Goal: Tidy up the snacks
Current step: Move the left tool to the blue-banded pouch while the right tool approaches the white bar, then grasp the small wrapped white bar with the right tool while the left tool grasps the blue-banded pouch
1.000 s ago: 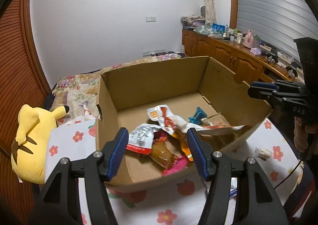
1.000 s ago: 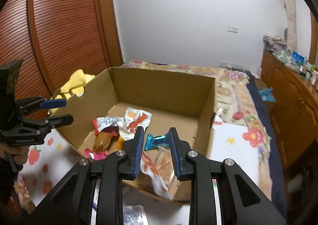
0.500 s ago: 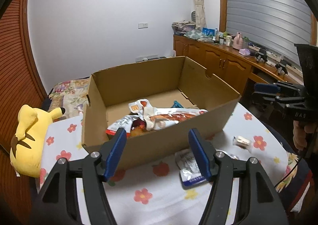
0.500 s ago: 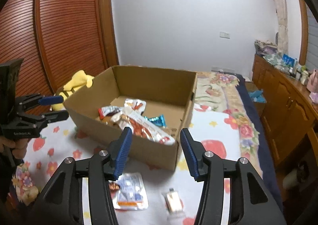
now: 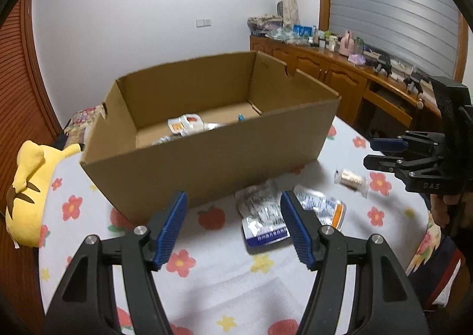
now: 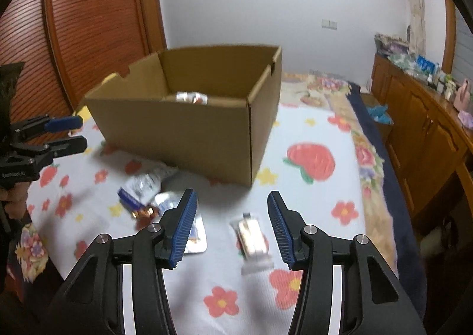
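Both grippers spread and empty, loose snacks on the cloth short of the box.

I had the right gripper (image 6: 230, 228) wide apart with nothing in it; the small clear-wrapped snack (image 6: 252, 237) lay between its tips, a touch toward 1 o'clock, long axis running 12 to 6 along my fingers, so the right was clearly the nearer one. My left gripper (image 5: 233, 228) was also spread and empty; the silver packets (image 5: 266, 213) lay just past its tips at 1 o'clock, overlapping, the right finger covering part of them. The cardboard box (image 5: 218, 157) sat at 12 o'clock beyond. Its near wall hid most of the contents; motion blur made the wrapper print and the packet count hard to read.
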`<state>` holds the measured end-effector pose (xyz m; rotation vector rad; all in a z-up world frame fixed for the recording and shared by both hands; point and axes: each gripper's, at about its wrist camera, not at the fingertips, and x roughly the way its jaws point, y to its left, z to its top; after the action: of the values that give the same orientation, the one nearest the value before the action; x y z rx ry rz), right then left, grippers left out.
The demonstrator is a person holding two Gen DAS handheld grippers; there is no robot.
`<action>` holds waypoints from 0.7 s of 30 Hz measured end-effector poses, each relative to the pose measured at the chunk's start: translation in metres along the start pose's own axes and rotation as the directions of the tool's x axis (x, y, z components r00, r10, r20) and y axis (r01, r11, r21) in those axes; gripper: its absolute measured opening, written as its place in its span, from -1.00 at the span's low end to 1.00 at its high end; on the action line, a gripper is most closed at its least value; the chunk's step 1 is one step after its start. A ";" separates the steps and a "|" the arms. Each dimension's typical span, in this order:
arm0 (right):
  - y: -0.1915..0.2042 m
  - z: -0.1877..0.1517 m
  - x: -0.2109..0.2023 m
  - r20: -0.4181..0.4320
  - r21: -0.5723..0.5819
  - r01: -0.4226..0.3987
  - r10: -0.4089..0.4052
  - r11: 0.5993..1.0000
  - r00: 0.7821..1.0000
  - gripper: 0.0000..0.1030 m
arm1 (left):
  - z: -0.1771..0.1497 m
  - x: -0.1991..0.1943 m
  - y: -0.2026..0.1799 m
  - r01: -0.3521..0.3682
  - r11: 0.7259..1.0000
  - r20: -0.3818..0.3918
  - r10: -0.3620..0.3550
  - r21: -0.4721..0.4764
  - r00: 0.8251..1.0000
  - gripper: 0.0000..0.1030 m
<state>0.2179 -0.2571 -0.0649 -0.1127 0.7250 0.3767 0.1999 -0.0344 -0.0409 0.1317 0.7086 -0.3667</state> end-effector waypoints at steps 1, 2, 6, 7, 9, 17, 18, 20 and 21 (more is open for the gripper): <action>-0.001 -0.004 0.003 -0.011 -0.001 0.003 -0.003 1.000 1.000 -0.03 | -0.002 0.002 -0.001 0.005 1.000 -0.007 -0.005 -0.001 1.000 0.27; -0.001 -0.007 0.006 -0.019 -0.003 0.005 -0.005 1.000 1.000 -0.03 | -0.003 0.005 -0.001 0.009 1.000 -0.015 -0.009 -0.001 1.000 0.27; -0.005 -0.019 0.019 -0.056 0.003 0.013 -0.013 1.000 0.998 -0.03 | -0.008 0.015 -0.003 0.016 1.000 -0.039 -0.016 -0.005 0.999 0.27; -0.006 -0.022 0.023 -0.066 0.002 0.015 -0.014 1.000 0.998 -0.06 | -0.009 0.018 -0.003 0.020 1.000 -0.045 -0.020 -0.009 0.999 0.27; -0.007 -0.026 0.030 -0.085 0.002 0.019 -0.018 1.000 0.996 -0.09 | -0.011 0.023 -0.004 0.023 1.000 -0.056 -0.023 -0.012 0.998 0.27; -0.008 -0.034 0.043 -0.122 -0.014 0.033 -0.034 0.999 0.992 -0.25 | -0.021 0.045 -0.011 0.037 0.999 -0.102 -0.038 -0.014 0.994 0.27; -0.006 -0.035 0.045 -0.127 -0.023 0.042 -0.045 0.999 0.991 -0.33 | -0.021 0.046 -0.012 0.039 0.999 -0.103 -0.040 -0.014 0.994 0.27; -0.003 -0.038 0.047 -0.133 -0.048 0.051 -0.057 0.998 0.990 -0.63 | -0.022 0.050 -0.012 0.042 0.999 -0.108 -0.043 -0.016 0.993 0.27; -0.002 -0.039 0.047 -0.136 -0.054 0.048 -0.055 0.997 0.989 -0.63 | -0.022 0.051 -0.012 0.044 0.999 -0.110 -0.045 -0.019 0.993 0.27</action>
<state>0.2265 -0.2535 -0.1256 -0.2069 0.8470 0.3402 0.2178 -0.0551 -0.0909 0.1216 0.8251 -0.3983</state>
